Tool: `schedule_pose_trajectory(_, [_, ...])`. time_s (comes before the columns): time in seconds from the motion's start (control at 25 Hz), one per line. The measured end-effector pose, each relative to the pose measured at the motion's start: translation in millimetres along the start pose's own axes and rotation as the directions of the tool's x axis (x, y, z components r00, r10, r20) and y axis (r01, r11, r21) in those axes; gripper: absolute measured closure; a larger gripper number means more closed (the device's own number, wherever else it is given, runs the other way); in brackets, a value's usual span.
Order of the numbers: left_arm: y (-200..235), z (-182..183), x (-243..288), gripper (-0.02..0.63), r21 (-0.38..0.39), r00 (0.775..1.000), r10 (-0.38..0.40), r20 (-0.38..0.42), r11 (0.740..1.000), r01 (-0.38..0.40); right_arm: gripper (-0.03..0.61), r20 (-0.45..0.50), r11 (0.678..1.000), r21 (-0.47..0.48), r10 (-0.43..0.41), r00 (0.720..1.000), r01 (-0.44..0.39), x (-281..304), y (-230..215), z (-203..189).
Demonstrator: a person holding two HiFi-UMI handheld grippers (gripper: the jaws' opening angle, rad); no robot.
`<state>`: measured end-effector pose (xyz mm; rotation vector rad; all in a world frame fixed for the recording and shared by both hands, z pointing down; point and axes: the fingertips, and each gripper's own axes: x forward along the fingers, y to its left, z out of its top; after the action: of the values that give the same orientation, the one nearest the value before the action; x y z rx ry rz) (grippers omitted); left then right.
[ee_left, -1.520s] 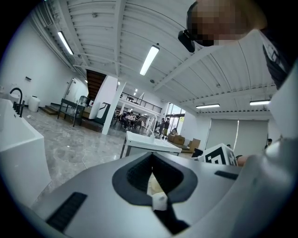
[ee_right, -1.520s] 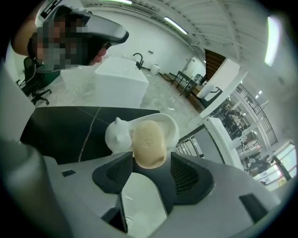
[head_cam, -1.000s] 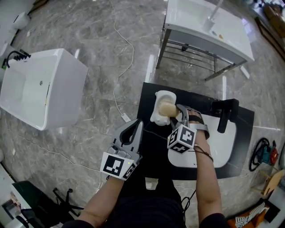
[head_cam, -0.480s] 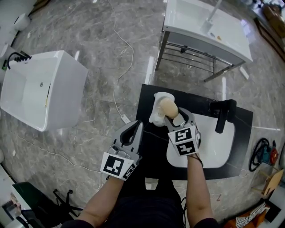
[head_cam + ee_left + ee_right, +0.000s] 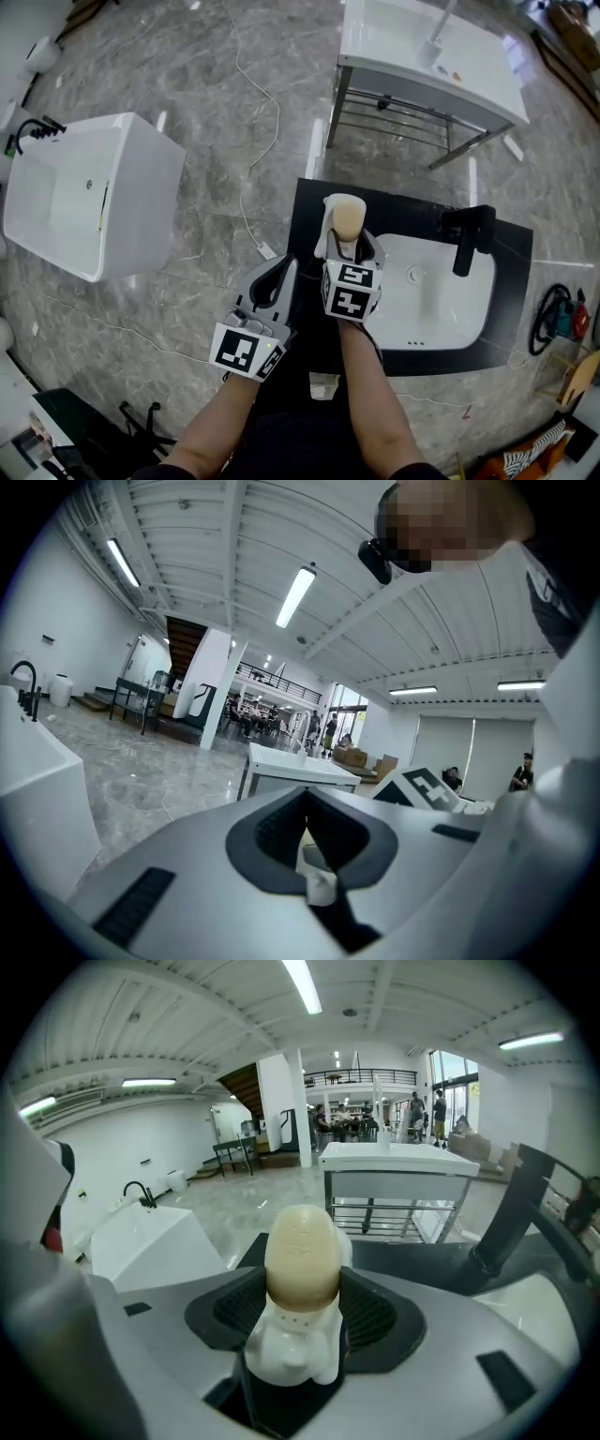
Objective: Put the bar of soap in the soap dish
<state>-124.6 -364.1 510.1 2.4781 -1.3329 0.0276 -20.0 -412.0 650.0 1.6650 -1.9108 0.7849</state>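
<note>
Bar of soap [image 5: 302,1251] | clamped in right gripper [image 5: 358,246], long axis pointing forward along its jaws | soap dish [image 5: 281,1358] directly underneath on tabletop [image 5: 309,208] | left gripper [image 5: 278,279] closed, empty, off to the left

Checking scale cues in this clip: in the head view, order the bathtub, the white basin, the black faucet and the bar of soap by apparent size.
1. bathtub, clearly largest, though it stands lower, on the floor
2. white basin
3. black faucet
4. bar of soap, somewhat smaller than the faucet
</note>
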Motion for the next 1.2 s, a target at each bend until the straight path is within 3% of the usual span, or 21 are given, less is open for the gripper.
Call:
schedule_pose_trajectory(0.24, [8.1, 0.0, -4.9, 0.615, -0.008, 1.000, 0.017, 0.004, 1.000, -0.017, 0.333, -0.105, 1.000, -0.011, 0.003, 0.995, -0.004, 9.5, 3.8, -21.3])
schedule_pose_trajectory(0.56, [5.0, 6.6, -8.3, 0.615, -0.011, 1.000, 0.016, 0.017, 1.000, -0.016, 0.333, -0.143, 0.997, -0.062, 0.031, 0.989, -0.041, 14.4, 4.7, -19.8])
schedule_pose_trajectory(0.84, [-6.8, 11.1, -9.7, 0.615, 0.012, 1.000, 0.011, 0.014, 1.000, -0.012, 0.333, -0.059, 0.986, -0.060, 0.153, 0.986, -0.156, -17.3, 9.5, -2.9])
schedule_pose_trajectory(0.92, [-12.5, 12.8, -9.8, 0.615, 0.026, 1.000, 0.008, 0.006, 1.000, -0.008, 0.334, -0.019, 0.967, -0.035, 0.251, 0.968, -0.251, -39.9, 17.7, 7.4])
schedule_pose_trajectory(1.04, [-23.3, 15.6, -10.1, 0.615, 0.034, 1.000, 0.016, -0.019, 0.999, -0.015, 0.348, 0.056, 0.915, -0.022, 0.403, 0.914, -0.402, -83.3, 32.4, 29.0])
schedule_pose_trajectory(1.2, [-47.6, 24.4, -13.8, 0.615, 0.034, 0.999, 0.024, -0.048, 0.999, -0.022, 0.481, 0.159, 0.895, -0.128, 0.443, 0.882, -0.426, -144.6, 32.5, 60.1])
